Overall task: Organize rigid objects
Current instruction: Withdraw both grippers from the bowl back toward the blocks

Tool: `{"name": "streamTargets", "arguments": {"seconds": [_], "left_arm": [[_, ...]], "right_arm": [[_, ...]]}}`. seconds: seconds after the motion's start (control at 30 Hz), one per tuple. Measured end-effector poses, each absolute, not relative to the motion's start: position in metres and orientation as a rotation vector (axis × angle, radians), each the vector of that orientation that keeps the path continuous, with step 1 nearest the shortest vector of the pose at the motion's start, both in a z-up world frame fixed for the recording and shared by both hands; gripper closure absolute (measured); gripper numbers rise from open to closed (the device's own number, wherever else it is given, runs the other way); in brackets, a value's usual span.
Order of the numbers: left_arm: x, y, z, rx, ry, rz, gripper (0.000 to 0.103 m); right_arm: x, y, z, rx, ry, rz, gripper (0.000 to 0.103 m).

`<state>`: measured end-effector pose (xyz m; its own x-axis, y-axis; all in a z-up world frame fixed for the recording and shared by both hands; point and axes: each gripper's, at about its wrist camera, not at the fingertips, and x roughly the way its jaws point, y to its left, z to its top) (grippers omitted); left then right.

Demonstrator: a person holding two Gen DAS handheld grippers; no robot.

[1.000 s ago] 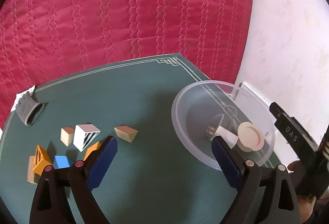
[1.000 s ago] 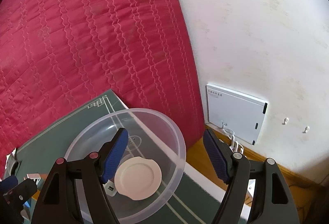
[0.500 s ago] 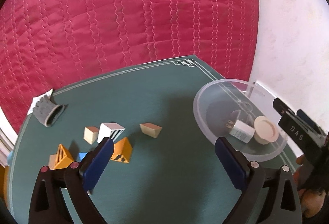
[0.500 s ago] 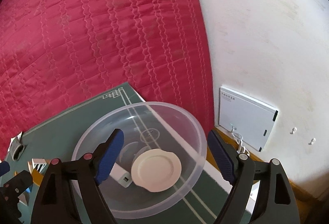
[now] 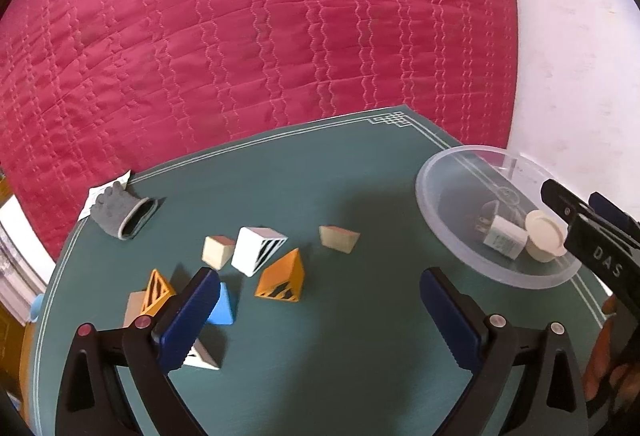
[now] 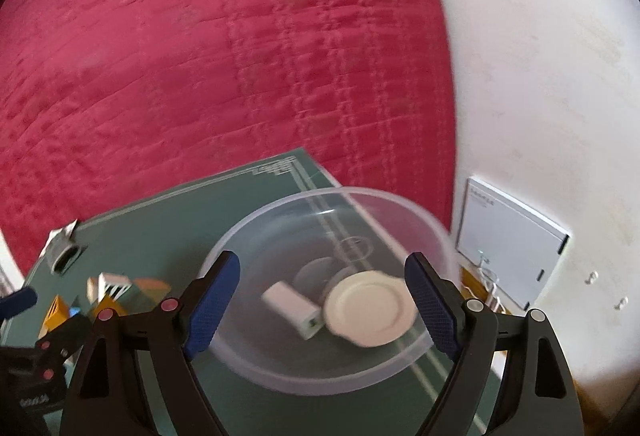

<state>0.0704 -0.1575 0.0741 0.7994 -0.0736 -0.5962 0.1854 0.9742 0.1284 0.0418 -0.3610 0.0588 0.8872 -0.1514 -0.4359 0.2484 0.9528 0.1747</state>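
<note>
The loose blocks lie scattered on the green desk [image 5: 360,356] well to the left of the clear bowl [image 5: 436,172], which sits at the desk's right edge with a white charger [image 5: 502,242] and a cream lid [image 5: 544,236] already inside. The blocks look small, light and stiff, probably wood or hard plastic, so they should take a firm pinch without harm. The orange wedge [image 5: 282,278] has sloped faces that would likely squirt out of the fingers, so its two flat triangular ends are the better hold; the white striped block [image 5: 258,250] and the tan cube [image 5: 217,251] offer parallel sides. The left gripper [image 5: 316,316] hangs above the desk with fingers spread wide and empty, as does the right gripper [image 6: 320,300] over the bowl. The left wrist view lays out the blocks and a grey glove [image 5: 120,212] beyond them. The right wrist view alone looks straight down into the bowl and shows a white panel [image 6: 508,240] on the wall behind it.
</note>
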Motion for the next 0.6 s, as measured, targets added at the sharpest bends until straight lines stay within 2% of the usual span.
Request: {"name": "streamTargets", "arguments": {"seconds": [0.6], "left_arm": [[0.066,-0.097,0.066,0.144,0.645,-0.062,0.001]], "right_arm": [[0.034,-0.292,0.043,0.110,0.540,0.039,0.017]]}}
